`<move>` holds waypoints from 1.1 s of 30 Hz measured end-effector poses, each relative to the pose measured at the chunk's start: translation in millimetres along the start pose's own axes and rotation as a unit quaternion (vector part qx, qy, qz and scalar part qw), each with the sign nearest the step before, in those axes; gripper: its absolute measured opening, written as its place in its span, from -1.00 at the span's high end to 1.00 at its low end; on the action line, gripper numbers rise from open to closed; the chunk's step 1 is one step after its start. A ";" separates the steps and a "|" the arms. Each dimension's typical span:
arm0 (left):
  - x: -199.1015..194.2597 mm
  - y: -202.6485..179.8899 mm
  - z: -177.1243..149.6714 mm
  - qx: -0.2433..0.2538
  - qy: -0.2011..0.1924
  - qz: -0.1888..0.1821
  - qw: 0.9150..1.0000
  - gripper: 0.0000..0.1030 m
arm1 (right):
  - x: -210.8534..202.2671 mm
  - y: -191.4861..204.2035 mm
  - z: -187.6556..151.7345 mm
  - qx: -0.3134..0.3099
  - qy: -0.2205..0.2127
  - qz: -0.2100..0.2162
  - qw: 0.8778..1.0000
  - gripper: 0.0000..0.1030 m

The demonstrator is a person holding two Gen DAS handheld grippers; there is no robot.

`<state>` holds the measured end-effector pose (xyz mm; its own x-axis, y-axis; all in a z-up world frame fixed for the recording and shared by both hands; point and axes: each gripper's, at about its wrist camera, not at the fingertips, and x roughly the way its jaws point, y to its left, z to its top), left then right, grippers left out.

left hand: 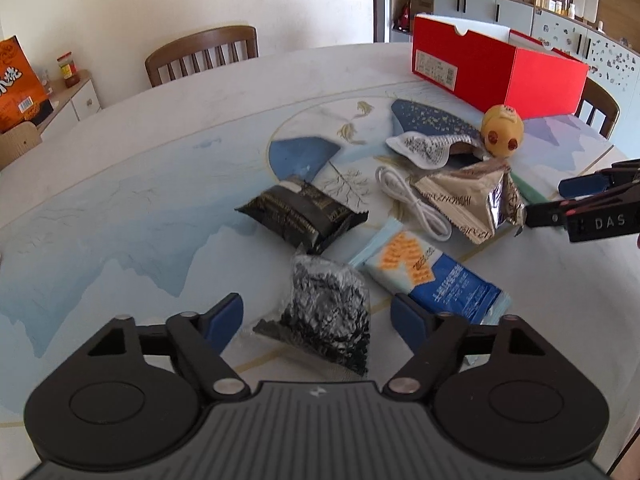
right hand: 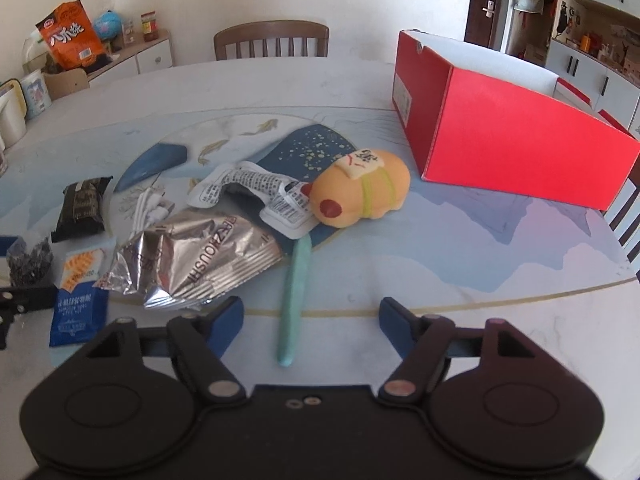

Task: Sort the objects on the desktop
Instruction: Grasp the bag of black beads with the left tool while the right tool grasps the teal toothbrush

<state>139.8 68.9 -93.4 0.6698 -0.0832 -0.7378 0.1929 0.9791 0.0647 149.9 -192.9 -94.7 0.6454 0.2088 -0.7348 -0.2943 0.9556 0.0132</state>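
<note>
Both claws stand wide, holding nothing. Left gripper (left hand: 316,314) straddles a crinkled dark packet (left hand: 320,312) on the table (left hand: 120,184); right gripper (right hand: 311,316) straddles a teal stick (right hand: 294,292). Only the right view shows the red box (right hand: 516,140) open-topped and the stick's full length.

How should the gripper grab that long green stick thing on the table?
Grip the teal stick near its close end, coming from above with a pad on each long side. It lies flat and narrow, pointing away between the open right gripper pads. Its far end is tucked under the silver snack bag, so probably slide it back first.
</note>
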 end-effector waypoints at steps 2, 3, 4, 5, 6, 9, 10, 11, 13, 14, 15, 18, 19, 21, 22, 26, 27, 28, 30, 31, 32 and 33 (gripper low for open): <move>0.4 0.8 -0.3 -0.004 -0.002 -0.002 1.000 -0.54 | -0.2 0.6 -1.0 0.001 -0.005 -0.001 1.000 -0.38; 0.2 0.3 -0.2 -0.003 -0.002 -0.002 1.000 -0.52 | -0.4 0.8 -1.7 0.002 -0.008 -0.001 1.000 -0.36; 0.1 -0.6 -0.1 -0.001 -0.003 -0.002 1.000 -0.49 | -0.7 1.0 -3.0 0.002 -0.012 -0.002 1.000 -0.35; 0.0 -1.5 -0.2 0.001 -0.005 -0.002 1.000 -0.47 | -1.2 1.2 -4.7 0.001 -0.018 -0.002 1.000 -0.35; 0.0 -1.9 -0.3 0.001 -0.006 -0.003 1.000 -0.45 | -1.6 1.4 -6.1 0.001 -0.022 -0.002 1.000 -0.34; -0.4 -0.6 0.2 -0.007 -0.004 -0.013 1.000 -0.32 | -3.3 3.5 -8.6 0.001 -0.032 -0.002 0.999 -0.20; -0.5 -0.2 0.3 -0.009 -0.004 -0.016 1.000 -0.28 | -4.2 4.9 -9.0 0.001 -0.034 -0.002 0.999 -0.11; -0.6 -0.2 0.0 -0.010 -0.005 -0.018 1.000 -0.25 | -5.3 7.0 -9.9 0.001 -0.037 -0.002 0.999 -0.07; -1.1 -0.7 -0.7 -0.010 -0.007 -0.021 1.000 -0.19 | -7.1 9.5 -11.6 0.003 -0.041 -0.005 0.999 0.08; -1.5 -1.2 -0.8 -0.010 -0.007 -0.022 1.000 -0.16 | -7.7 10.2 -12.3 0.004 -0.043 -0.006 0.999 0.12; -1.7 -1.7 -0.9 -0.010 -0.008 -0.022 1.000 -0.15 | -8.4 11.2 -12.7 0.004 -0.044 -0.007 0.999 0.25; -2.3 -2.1 -0.5 -0.013 -0.008 -0.023 1.000 -0.06 | -10.0 12.6 -12.7 0.004 -0.045 -0.014 0.999 0.69; -2.2 -2.2 -0.2 -0.015 -0.008 -0.023 1.000 -0.04 | -10.1 13.0 -12.5 0.002 -0.044 -0.017 0.999 0.81; -2.3 -1.8 0.6 -0.019 -0.007 -0.024 1.000 0.01 | -10.1 13.3 -11.7 -0.001 -0.041 -0.023 0.999 0.82; -2.7 -1.4 1.1 -0.021 -0.007 -0.025 0.999 0.12 | -10.3 13.7 -11.2 -0.002 -0.039 -0.024 0.999 0.83; -2.8 0.9 4.0 -0.031 -0.006 -0.041 0.999 0.37 | -11.2 13.6 -10.0 -0.001 -0.032 -0.033 0.999 0.84; -2.6 0.8 4.4 -0.031 -0.005 -0.041 0.999 0.37 | -11.6 13.6 -10.3 -0.001 -0.031 -0.036 0.999 0.84; -2.7 1.0 4.7 -0.033 -0.006 -0.043 0.999 0.38 | -12.4 13.6 -10.5 0.000 -0.030 -0.038 0.999 0.84; -4.2 1.6 5.4 -0.038 -0.007 -0.047 0.998 0.39 | -14.7 12.7 -9.6 0.004 -0.030 -0.042 0.999 0.84; -5.9 1.6 5.8 -0.039 -0.009 -0.048 0.998 0.39 | -16.3 12.2 -9.0 0.004 -0.031 -0.043 0.999 0.84; -7.5 1.6 6.6 -0.040 -0.012 -0.049 0.998 0.39 | -18.3 11.7 -8.4 0.005 -0.032 -0.045 0.998 0.84; -9.4 1.7 7.8 -0.041 -0.014 -0.052 0.998 0.39 | -19.8 10.9 -8.0 0.005 -0.033 -0.046 0.998 0.84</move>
<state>139.5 70.0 -81.1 0.6689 -0.1884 -0.7191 0.2029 0.9769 -0.0672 128.3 -188.2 -85.4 0.7144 0.1322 -0.6872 -0.2237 0.9736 -0.0453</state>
